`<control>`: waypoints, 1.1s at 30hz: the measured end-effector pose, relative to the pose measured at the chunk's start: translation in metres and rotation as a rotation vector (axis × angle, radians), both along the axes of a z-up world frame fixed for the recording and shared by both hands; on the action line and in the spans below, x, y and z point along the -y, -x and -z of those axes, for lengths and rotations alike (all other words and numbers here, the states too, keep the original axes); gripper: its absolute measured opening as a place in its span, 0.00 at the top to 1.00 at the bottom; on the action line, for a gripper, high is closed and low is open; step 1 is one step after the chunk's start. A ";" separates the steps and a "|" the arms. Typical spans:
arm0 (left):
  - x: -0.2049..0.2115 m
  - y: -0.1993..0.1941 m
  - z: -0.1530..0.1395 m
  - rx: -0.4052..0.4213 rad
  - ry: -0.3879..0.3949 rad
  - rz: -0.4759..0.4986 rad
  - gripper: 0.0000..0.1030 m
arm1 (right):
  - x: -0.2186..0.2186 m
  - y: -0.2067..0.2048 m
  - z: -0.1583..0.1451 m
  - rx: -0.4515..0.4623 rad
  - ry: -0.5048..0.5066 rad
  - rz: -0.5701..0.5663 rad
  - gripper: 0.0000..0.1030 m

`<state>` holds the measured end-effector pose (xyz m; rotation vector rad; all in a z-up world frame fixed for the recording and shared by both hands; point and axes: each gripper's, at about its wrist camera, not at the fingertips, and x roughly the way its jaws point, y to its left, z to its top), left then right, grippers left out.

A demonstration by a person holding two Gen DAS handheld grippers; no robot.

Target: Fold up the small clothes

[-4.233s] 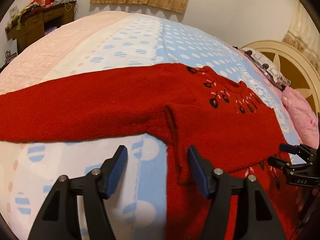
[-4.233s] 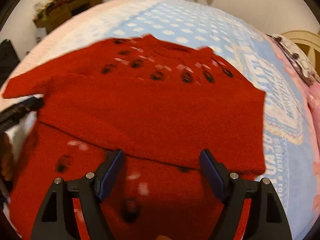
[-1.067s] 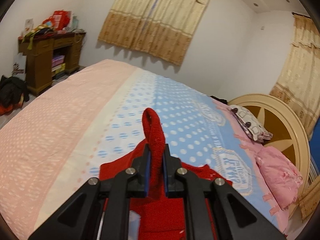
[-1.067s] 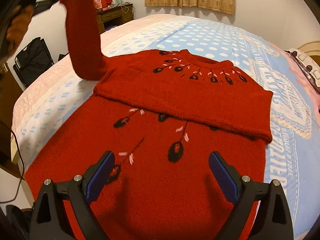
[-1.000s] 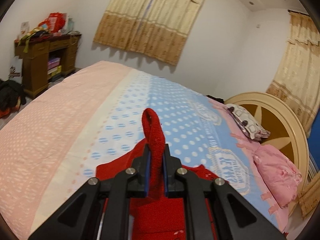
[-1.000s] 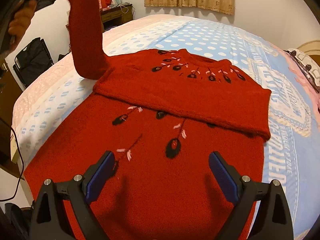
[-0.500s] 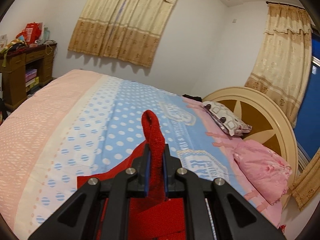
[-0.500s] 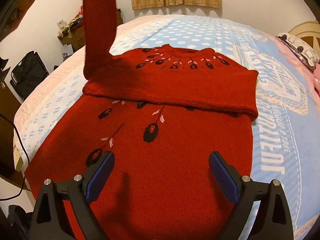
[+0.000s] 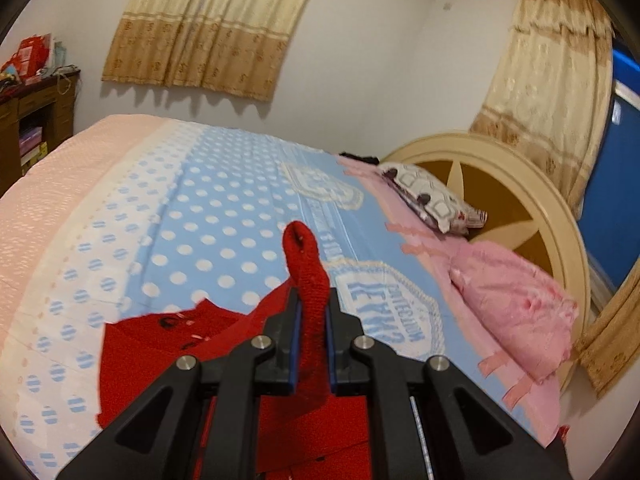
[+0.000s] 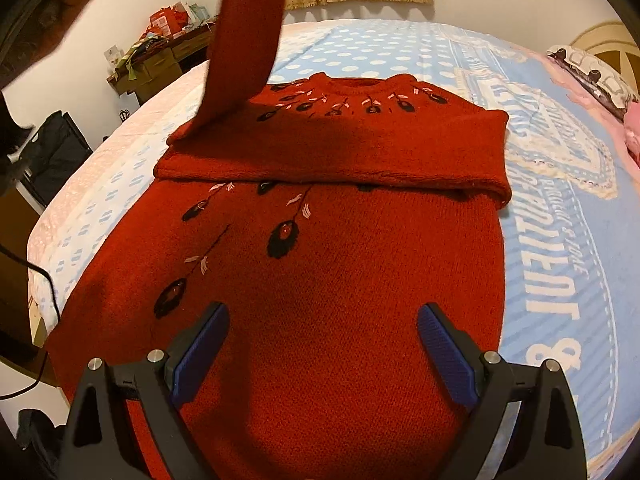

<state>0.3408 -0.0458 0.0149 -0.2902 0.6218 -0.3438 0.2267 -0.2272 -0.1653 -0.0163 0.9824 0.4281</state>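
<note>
Our left claw [image 9: 311,344] pinches the sweater [image 10: 320,264] sleeve [image 9: 306,280] aloft — right claw [image 10: 323,356] gapes wide, empty, over the hem.

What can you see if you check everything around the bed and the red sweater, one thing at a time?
Surface: bed with a blue, white and pink dotted cover.
Job's things: red sweater lies flat, one sleeve folded across the chest, the other sleeve lifted.
Clutter: pillows by the headboard.
Grippers: left gripper shut on the sleeve cuff; right gripper open above the sweater.
Cables: black cable at the bed's edge.
Surroundings: curtains, cluttered wooden desk.
</note>
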 end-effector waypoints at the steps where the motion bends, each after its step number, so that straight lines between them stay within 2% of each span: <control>1: 0.009 -0.002 0.007 -0.004 -0.017 0.007 0.90 | 0.000 0.000 0.000 -0.001 -0.004 0.002 0.07; 8: 0.061 -0.014 0.048 -0.047 -0.150 0.044 0.90 | 0.001 0.004 0.002 0.006 -0.007 0.012 0.07; 13: 0.086 -0.013 0.068 -0.090 -0.174 0.128 0.88 | 0.003 0.002 0.005 -0.002 -0.013 0.011 0.07; 16: 0.094 -0.013 0.076 -0.109 -0.197 0.154 0.78 | 0.002 0.003 0.006 0.002 -0.004 0.008 0.07; 18: 0.092 -0.011 0.076 -0.117 -0.184 0.174 0.65 | 0.003 0.003 0.007 0.002 -0.009 0.007 0.07; 19: 0.089 -0.010 0.075 -0.113 -0.183 0.174 0.60 | 0.004 0.003 0.008 0.000 -0.016 0.007 0.07; 21: 0.080 -0.001 0.071 -0.078 -0.193 0.162 0.40 | 0.006 0.002 0.008 -0.003 -0.029 0.010 0.07; 22: 0.074 0.003 0.069 -0.060 -0.206 0.150 0.37 | 0.007 0.001 0.009 -0.004 -0.034 0.010 0.07; 25: 0.050 0.017 0.070 -0.021 -0.247 0.138 0.33 | 0.007 0.001 0.009 -0.004 -0.037 0.010 0.07; 27: 0.023 0.031 0.078 0.005 -0.338 0.084 0.24 | 0.007 0.001 0.008 -0.001 -0.041 0.010 0.07; 29: -0.003 0.039 0.090 0.021 -0.412 0.036 0.24 | 0.008 0.002 0.007 0.001 -0.052 0.011 0.07; 33: -0.072 0.053 0.129 -0.036 -0.579 -0.118 0.23 | 0.017 0.005 -0.001 0.003 -0.096 0.022 0.07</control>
